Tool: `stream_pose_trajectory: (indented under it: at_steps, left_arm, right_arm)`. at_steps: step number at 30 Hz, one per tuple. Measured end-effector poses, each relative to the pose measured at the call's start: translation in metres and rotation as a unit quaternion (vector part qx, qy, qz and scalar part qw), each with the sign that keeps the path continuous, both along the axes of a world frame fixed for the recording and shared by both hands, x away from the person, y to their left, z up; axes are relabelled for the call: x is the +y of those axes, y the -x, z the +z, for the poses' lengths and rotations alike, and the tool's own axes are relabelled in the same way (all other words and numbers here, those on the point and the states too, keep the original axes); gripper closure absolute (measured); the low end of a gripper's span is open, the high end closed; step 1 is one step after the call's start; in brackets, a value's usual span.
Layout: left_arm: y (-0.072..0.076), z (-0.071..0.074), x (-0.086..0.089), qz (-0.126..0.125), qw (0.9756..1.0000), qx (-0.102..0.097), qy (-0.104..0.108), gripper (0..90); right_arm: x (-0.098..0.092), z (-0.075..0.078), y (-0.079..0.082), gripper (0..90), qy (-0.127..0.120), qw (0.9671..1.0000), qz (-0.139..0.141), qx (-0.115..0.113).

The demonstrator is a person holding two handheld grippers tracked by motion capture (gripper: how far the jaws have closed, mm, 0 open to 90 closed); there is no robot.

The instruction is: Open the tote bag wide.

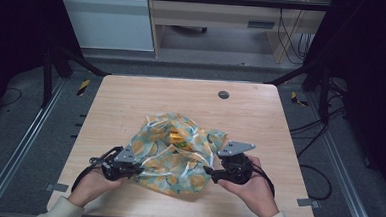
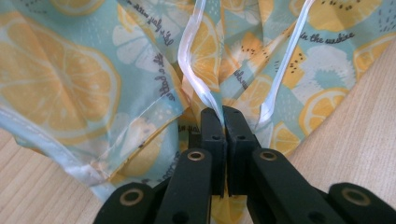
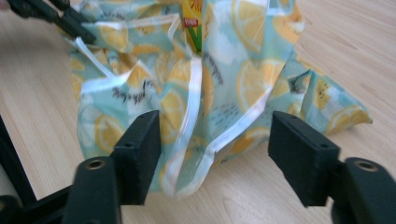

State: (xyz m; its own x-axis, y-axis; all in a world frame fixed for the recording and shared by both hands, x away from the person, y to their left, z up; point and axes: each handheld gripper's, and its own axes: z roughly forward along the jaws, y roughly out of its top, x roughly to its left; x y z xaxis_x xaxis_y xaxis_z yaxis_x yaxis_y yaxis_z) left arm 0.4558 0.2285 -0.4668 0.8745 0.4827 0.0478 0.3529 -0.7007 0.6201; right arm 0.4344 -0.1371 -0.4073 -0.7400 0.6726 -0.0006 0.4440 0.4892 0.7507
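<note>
lemon-print bag lies crumpled on the table, toward its near edge, about midway between the left and right edges. your left gripper is clamped on a clear strap at the bag's left side, jaws pressed together on it. your right gripper sits at the bag's right side, jaws spread apart, gripping nothing, bag edge between them. yellow carton shows inside the bag.

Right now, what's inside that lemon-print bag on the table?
Through the opening of the lemon-print bag a yellow-and-green carton or packet pokes out. Its lower part, and anything else inside, is covered by the crumpled fabric.
</note>
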Motion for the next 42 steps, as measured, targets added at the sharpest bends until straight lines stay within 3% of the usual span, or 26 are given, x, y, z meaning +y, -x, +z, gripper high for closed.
stream_pose_trajectory:
  at_steps: [6,11,16,20,29,31,33,37,42]
  left_arm:
    - [0.001,-0.001,0.002,0.005,1.0,-0.004,0.003,88.2]
    - [0.002,0.0,0.002,0.002,1.0,-0.005,0.003,88.1]
    - [0.001,0.0,0.002,0.003,1.0,-0.003,0.003,88.3]
    - [0.002,0.0,0.001,-0.002,1.0,-0.002,-0.002,88.3]
    - [0.002,0.001,0.001,-0.001,1.0,-0.002,-0.003,88.5]
    - [0.002,0.001,0.0,-0.002,1.0,-0.002,-0.002,88.6]
    - [0.002,0.001,0.0,-0.004,1.0,-0.001,-0.001,88.6]
    - [0.003,0.002,-0.002,-0.006,1.0,-0.002,-0.003,88.8]
    - [0.004,0.005,-0.005,-0.009,0.9999,-0.006,0.0,89.0]
  right_arm:
    - [0.01,0.006,-0.013,18.1,-0.009,0.9998,-0.011,0.017]
    - [0.027,0.014,-0.025,14.5,-0.017,0.9998,0.004,0.011]
    - [0.038,0.019,-0.036,16.5,-0.016,0.9998,0.004,0.009]
    - [0.048,0.019,-0.047,22.0,0.004,1.0,-0.006,0.003]
    - [0.062,0.008,-0.057,32.6,0.045,0.9988,-0.014,0.015]
    - [0.061,0.008,-0.059,43.9,0.051,0.9984,-0.021,0.014]
    - [0.06,0.008,-0.06,47.4,0.053,0.9982,-0.021,0.014]
    - [0.052,0.008,-0.067,68.1,0.052,0.9982,-0.028,0.01]
    - [0.045,0.012,-0.074,79.8,0.045,0.9984,-0.034,0.001]
